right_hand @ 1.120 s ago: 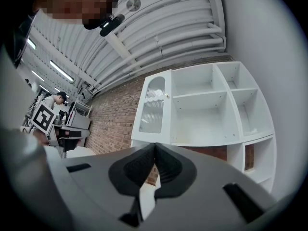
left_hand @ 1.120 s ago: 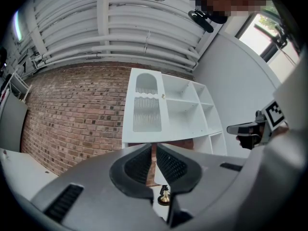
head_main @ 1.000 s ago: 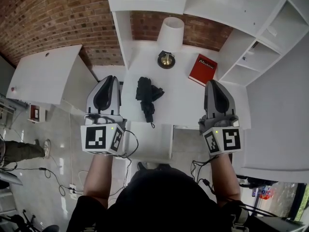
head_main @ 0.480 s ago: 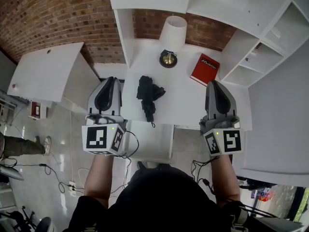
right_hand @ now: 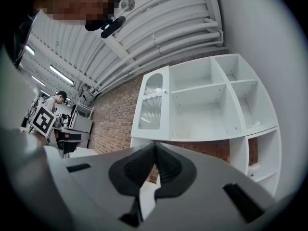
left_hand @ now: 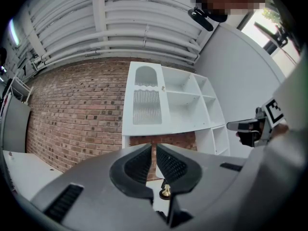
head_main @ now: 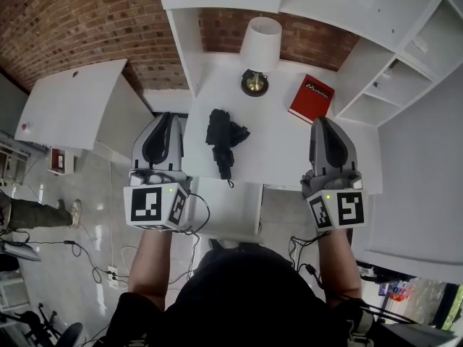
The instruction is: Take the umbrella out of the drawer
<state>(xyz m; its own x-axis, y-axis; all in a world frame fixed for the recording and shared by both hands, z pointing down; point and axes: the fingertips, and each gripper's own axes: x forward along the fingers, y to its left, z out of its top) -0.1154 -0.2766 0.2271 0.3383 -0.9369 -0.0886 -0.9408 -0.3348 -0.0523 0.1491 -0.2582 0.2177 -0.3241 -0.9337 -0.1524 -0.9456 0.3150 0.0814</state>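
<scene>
Folded umbrella [head_main: 223, 137] lies on counter [head_main: 278, 157], near middle, not in drawer, so job looks done. Left gripper [head_main: 166, 118], right gripper [head_main: 323, 121] by front corners, fingers [left_hand: 137, 167] clenched, empty. Next: just back hands away.

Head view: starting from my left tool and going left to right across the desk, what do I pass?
left tool → umbrella → lamp → book
</scene>
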